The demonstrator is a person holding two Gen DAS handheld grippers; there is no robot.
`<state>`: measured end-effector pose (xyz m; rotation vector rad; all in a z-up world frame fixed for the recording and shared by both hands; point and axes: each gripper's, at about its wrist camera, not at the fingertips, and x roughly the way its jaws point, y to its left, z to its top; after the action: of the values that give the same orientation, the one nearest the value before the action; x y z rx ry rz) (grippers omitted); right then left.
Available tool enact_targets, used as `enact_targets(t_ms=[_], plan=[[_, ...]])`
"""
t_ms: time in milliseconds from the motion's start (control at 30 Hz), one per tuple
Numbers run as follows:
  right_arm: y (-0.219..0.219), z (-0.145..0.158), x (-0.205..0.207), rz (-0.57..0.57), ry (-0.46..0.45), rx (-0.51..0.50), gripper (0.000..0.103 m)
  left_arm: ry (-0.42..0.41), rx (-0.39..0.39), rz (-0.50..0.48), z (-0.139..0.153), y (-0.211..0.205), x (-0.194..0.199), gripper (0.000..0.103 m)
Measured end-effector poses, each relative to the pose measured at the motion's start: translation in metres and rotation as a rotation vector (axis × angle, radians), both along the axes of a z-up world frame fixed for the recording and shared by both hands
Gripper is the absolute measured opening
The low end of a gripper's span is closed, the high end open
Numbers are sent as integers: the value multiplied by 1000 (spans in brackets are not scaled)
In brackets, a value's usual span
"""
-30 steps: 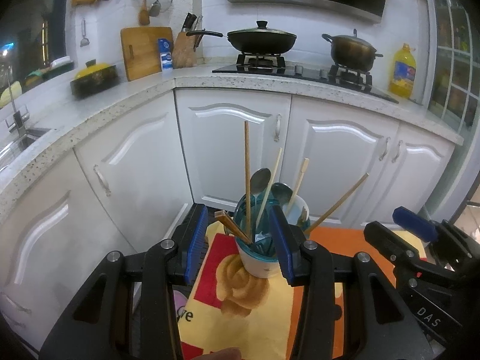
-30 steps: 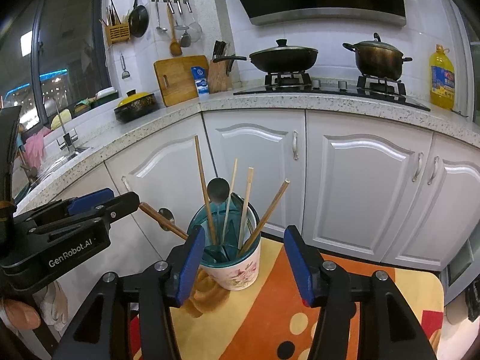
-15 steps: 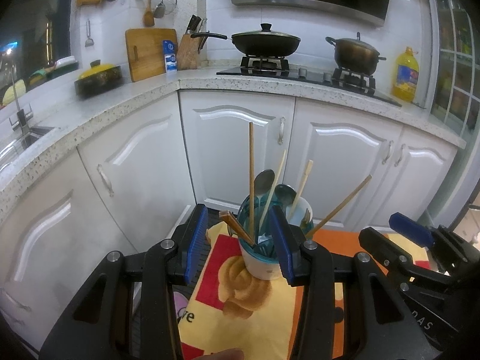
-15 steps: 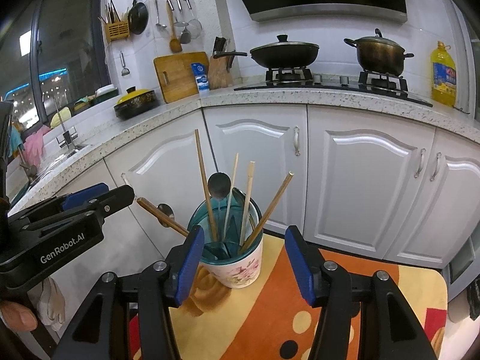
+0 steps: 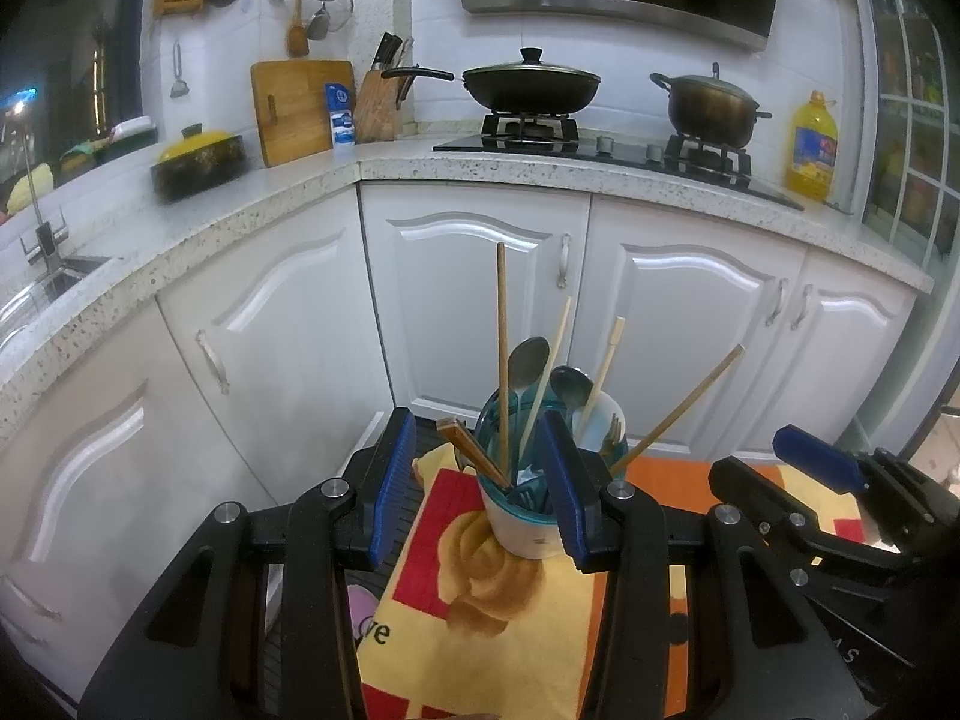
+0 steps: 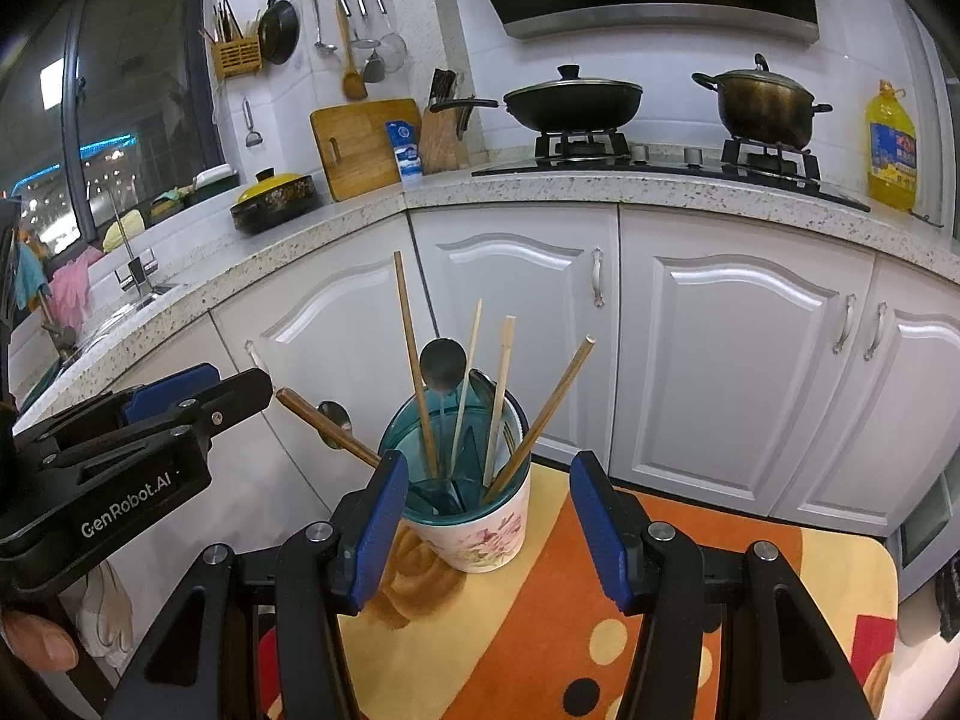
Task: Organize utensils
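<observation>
Hovering nearest the lens, left gripper (image 5: 483, 486) with jaws standing apart and gripping nothing, blue pads (image 5: 393, 483) framing but not touching the utensil cup (image 5: 521, 525). Likewise holding open and empty, right gripper (image 6: 489, 525), its jaws spread on either side of the same cup. Sitting upright on a patterned orange-and-yellow cloth (image 6: 540, 618), the cup with its teal insert (image 6: 414, 432) carrying several chopsticks (image 6: 411, 354), leaning outward at differing angles, plus a metal spoon (image 6: 443, 363) standing bowl up. Hiding the cup's right side in the left wrist view, the right-hand pad; lower ends of all utensils disappearing inside the insert. Poking out leftward, a dark wooden handle (image 6: 324, 426), its far end lost within the cup. Showing only partly behind it, a second spoon (image 5: 570, 387) and fork tines (image 5: 612, 429). Cutting off at the frame bottom, the cloth's edges. Standing beyond, white cabinet doors (image 6: 720, 360), then a speckled counter (image 6: 600, 186) bearing a wok (image 6: 573, 102) and pot (image 6: 762, 102).
</observation>
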<state>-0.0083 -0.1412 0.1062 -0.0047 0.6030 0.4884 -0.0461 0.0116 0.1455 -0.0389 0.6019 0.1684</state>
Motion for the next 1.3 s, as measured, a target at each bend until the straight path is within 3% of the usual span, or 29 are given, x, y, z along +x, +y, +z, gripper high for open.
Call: enact_targets(t_ms=[300, 767, 1300], plan=[[3, 0, 3, -7, 5, 23, 55, -10, 53, 14, 2, -3, -8, 42], [5, -5, 9, -4, 20, 4, 56, 10, 10, 19, -8, 2, -1, 42], [9, -3, 21, 7, 19, -22, 58, 24, 14, 22, -11, 3, 7, 42]])
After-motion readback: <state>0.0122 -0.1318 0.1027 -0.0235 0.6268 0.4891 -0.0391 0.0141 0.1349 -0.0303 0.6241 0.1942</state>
